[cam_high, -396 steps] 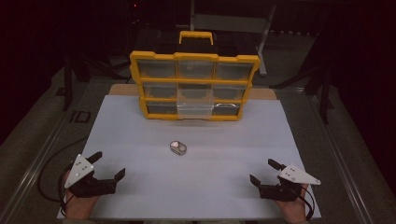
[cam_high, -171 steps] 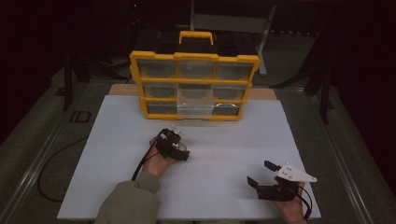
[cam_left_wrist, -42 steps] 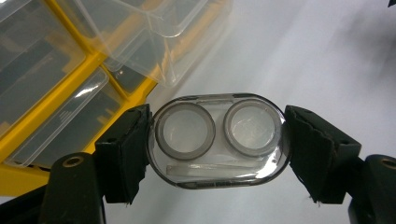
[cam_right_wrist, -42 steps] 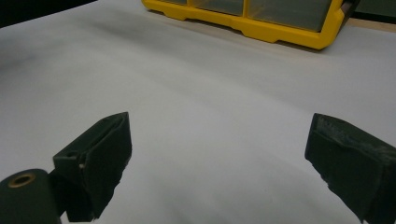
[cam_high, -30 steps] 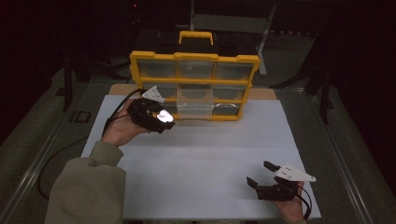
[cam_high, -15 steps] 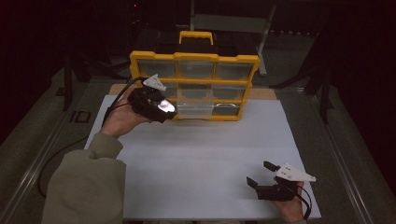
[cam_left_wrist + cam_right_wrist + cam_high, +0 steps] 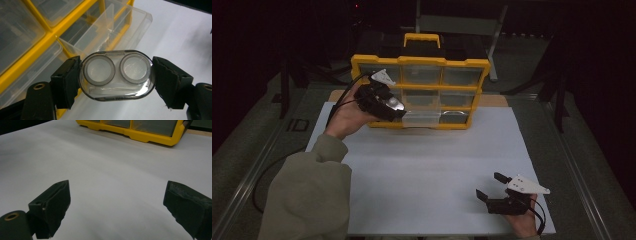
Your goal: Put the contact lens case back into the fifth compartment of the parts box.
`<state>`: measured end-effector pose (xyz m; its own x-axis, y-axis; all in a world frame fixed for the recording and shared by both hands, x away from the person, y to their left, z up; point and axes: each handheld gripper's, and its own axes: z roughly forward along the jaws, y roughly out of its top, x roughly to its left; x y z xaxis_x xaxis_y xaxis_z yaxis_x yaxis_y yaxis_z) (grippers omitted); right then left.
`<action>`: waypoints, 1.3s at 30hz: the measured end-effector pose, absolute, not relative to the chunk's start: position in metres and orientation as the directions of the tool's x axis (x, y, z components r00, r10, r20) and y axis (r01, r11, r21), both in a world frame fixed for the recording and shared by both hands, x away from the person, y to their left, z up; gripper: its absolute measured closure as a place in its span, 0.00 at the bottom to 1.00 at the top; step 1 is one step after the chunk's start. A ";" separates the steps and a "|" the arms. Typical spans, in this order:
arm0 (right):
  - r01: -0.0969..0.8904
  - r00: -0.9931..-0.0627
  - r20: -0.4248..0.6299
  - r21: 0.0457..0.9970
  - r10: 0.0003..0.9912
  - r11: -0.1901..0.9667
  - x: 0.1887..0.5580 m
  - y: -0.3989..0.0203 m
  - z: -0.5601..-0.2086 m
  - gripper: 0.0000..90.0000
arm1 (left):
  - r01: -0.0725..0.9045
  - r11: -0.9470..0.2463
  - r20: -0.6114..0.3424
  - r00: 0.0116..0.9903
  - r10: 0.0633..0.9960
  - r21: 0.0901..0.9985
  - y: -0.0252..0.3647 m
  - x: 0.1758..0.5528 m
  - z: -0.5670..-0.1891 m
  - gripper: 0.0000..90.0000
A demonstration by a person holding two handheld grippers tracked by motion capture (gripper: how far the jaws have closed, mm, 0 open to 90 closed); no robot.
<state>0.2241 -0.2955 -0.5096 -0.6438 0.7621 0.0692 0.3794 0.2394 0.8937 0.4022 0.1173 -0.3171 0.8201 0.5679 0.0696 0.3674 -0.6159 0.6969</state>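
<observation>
The left gripper [image 7: 393,106] is up in the air near the far left corner of the white counter [image 7: 432,165]. Its jaws are pinching a small clear plastic case with two round cups inside [image 7: 116,74]. The black pads press on the two short ends of the case, so it sits tight between them. In the high view the case [image 7: 393,104] shines a little, right in front of the yellow plastic box of clear drawers [image 7: 464,65].

That box stands at the far edge of the counter. One clear plastic drawer [image 7: 421,118] in the bottom row is pulled out a bit. In the left gripper view the open drawer [image 7: 113,30] is just behind the case and looks like it has nothing in it.

The right gripper [image 7: 490,186] rests near the near right corner of the counter. Its jaws are spread wide with nothing between them. In the right gripper view there is just bare white counter [image 7: 112,170] ahead of them.

So how far is the job? I think the first part is done: the case is picked up and has been brought close to the box. What is left, I think, is to move it over the open drawer, let it go inside, and then push the drawer shut. The case is not in the drawer yet.
</observation>
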 end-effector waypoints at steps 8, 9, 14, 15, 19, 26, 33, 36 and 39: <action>0.376 -0.644 0.066 0.895 0.762 0.240 0.224 -0.296 -0.510 0.08 | 0.365 -0.622 0.080 0.818 0.569 0.692 0.101 0.412 -0.313 0.30; 0.376 -0.645 0.065 0.895 0.762 0.242 0.224 -0.296 -0.510 0.08 | 0.367 -0.619 0.075 0.818 0.570 0.694 0.099 0.413 -0.314 0.30; 0.375 -0.644 0.065 0.895 0.762 0.241 0.224 -0.296 -0.509 0.08 | 0.376 -0.616 0.071 0.814 0.576 0.693 0.088 0.421 -0.316 0.30; 0.375 -0.645 0.065 0.895 0.762 0.241 0.224 -0.296 -0.510 0.08 | 0.377 -0.616 0.071 0.813 0.578 0.691 0.086 0.422 -0.317 0.30; 0.377 -0.645 0.068 0.895 0.761 0.240 0.224 -0.296 -0.509 0.08 | 0.388 -0.611 0.063 0.809 0.584 0.690 0.079 0.427 -0.322 0.30; 0.385 -0.641 0.078 0.893 0.764 0.232 0.224 -0.295 -0.509 0.08 | 0.411 -0.600 0.051 0.795 0.604 0.686 0.072 0.434 -0.329 0.30; 0.386 -0.641 0.079 0.893 0.763 0.232 0.224 -0.295 -0.509 0.08 | 0.427 -0.589 0.050 0.780 0.624 0.686 0.066 0.437 -0.334 0.30; 0.386 -0.642 0.078 0.893 0.763 0.233 0.224 -0.295 -0.509 0.08 | 0.440 -0.583 0.041 0.774 0.632 0.683 0.065 0.439 -0.336 0.29; 0.384 -0.642 0.077 0.893 0.763 0.233 0.224 -0.295 -0.509 0.08 | 0.447 -0.592 0.044 0.773 0.633 0.670 0.063 0.440 -0.339 0.29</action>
<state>0.2235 -0.2954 -0.5092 -0.6419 0.7629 0.0773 0.3844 0.2330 0.8933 0.4401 0.0627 -0.3394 0.7731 0.6327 0.0435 0.4470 -0.5923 0.6704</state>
